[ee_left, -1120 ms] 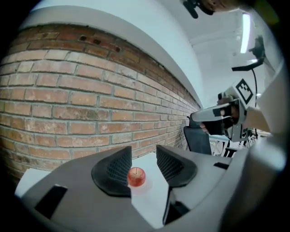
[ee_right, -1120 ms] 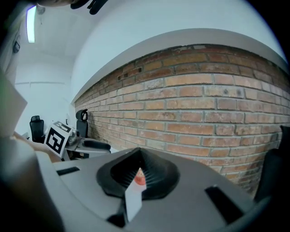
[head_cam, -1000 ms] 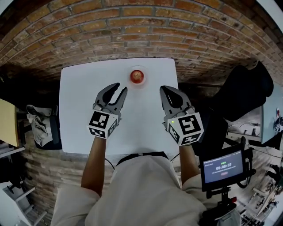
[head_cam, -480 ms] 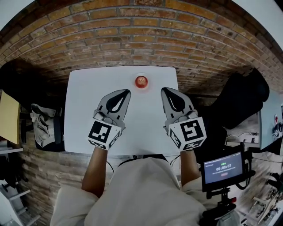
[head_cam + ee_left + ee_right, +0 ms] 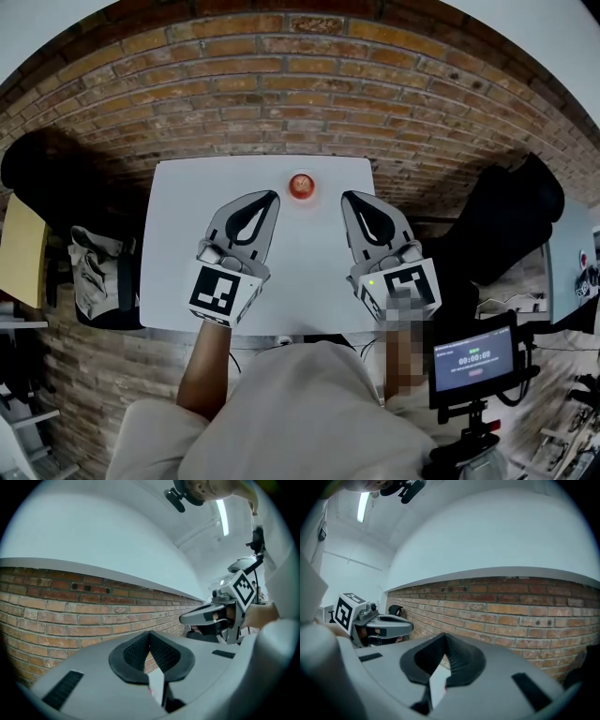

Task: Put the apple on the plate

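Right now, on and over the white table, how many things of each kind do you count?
apple: 1
plate: 1, under the apple
grippers: 2, the left gripper and the right gripper, both shut and empty
Total: 4

The small screen (image 5: 474,358) shows a row of digits, too blurred to read reliably.

Head view looks steeply down; claw views face level, sharing brick wall (image 5: 281,84).
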A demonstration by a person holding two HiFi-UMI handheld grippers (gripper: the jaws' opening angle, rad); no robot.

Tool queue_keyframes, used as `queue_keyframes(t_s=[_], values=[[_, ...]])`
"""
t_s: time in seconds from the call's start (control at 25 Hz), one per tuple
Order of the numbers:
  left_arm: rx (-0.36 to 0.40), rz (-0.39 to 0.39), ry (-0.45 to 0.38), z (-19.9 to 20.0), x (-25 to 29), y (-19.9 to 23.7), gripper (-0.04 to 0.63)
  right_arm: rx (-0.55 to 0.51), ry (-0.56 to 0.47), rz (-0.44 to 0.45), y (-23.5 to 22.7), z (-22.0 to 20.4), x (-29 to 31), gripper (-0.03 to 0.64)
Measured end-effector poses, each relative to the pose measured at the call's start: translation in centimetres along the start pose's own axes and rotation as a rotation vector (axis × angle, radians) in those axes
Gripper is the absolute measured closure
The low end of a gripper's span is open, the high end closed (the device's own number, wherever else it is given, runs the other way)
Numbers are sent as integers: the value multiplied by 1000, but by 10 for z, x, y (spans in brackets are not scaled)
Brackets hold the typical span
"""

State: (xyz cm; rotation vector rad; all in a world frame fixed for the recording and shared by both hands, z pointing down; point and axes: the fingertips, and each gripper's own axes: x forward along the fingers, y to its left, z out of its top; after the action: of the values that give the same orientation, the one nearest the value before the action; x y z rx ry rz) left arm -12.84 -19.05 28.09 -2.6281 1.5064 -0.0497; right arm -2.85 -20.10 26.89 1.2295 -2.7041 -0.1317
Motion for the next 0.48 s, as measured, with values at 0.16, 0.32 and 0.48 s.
queue_keyframes(t_s=[0.16,0.32,0.48], values=[[2,-8,-5,2,-2,-5,588,1,-3,-8,-2,-1,-4,615],[5,-12,-3,2,0,-7,588,2,-6,-12,-4,-2,-4,615],[5,-20,-16,4,2,-10,588,2,-2,-13,-5,-4,-5,615]])
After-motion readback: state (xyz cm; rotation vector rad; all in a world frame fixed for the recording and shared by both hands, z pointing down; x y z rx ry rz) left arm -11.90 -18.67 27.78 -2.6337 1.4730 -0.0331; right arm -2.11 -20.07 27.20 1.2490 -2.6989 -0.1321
